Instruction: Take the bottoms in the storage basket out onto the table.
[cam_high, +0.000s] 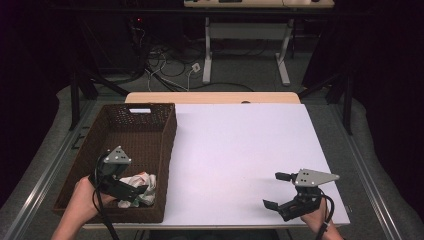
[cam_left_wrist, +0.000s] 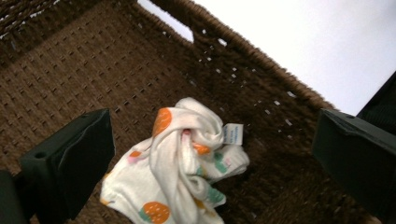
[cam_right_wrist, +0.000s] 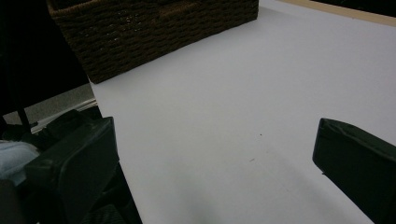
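Note:
A crumpled white cloth (cam_left_wrist: 180, 170) with orange and green spots and a small label lies on the floor of a brown woven basket (cam_high: 165, 150), near its front right corner. In the high view the cloth (cam_high: 145, 182) sits just under my left gripper (cam_high: 142, 192). My left gripper (cam_left_wrist: 210, 154) stands open, its jaws wide on either side of the cloth and not touching it. My right gripper (cam_high: 276, 192) hovers open over the white table top (cam_high: 240, 145) at the front right, with nothing between its jaws (cam_right_wrist: 219, 154).
The basket (cam_right_wrist: 154, 32) stands on the table's left side, its handle cut-out (cam_left_wrist: 166, 21) at the far end. A tan table edge (cam_high: 212, 97) runs along the back. Beyond it are cables and desk legs on the floor.

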